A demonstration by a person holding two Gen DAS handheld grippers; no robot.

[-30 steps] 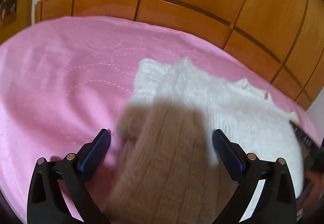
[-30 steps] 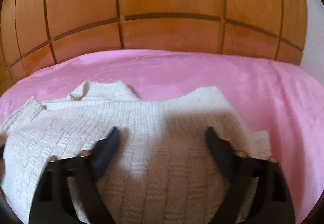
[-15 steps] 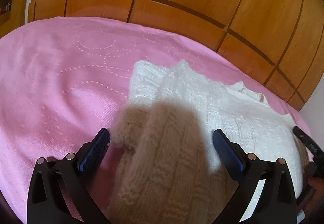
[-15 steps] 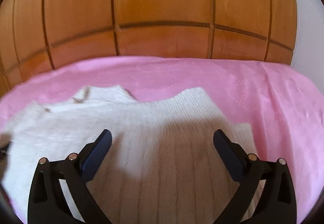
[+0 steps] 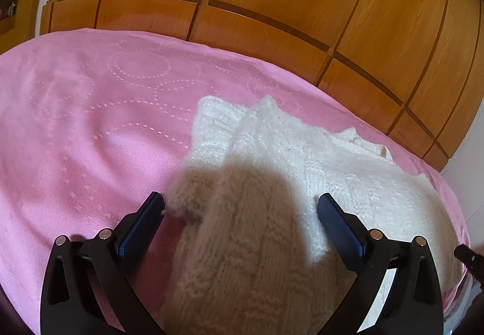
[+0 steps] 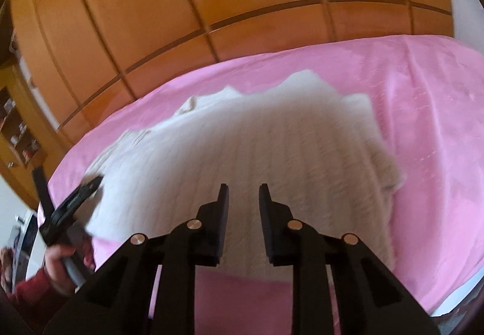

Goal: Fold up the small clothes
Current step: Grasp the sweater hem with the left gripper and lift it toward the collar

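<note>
Pink bedspread (image 5: 75,129) under white sweater (image 5: 348,171)

Right tool (image 6: 243,198) jaws lately narrowed, nothing between them.

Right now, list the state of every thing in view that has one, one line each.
White knitted sweater: lying partly folded on the bed, not lifted.
Pink quilted bedspread: spread flat under the sweater.
Left gripper: open, fingers straddling the sweater's near edge.
Right gripper: jaws have just been closing, narrow gap, nothing between them.
</note>
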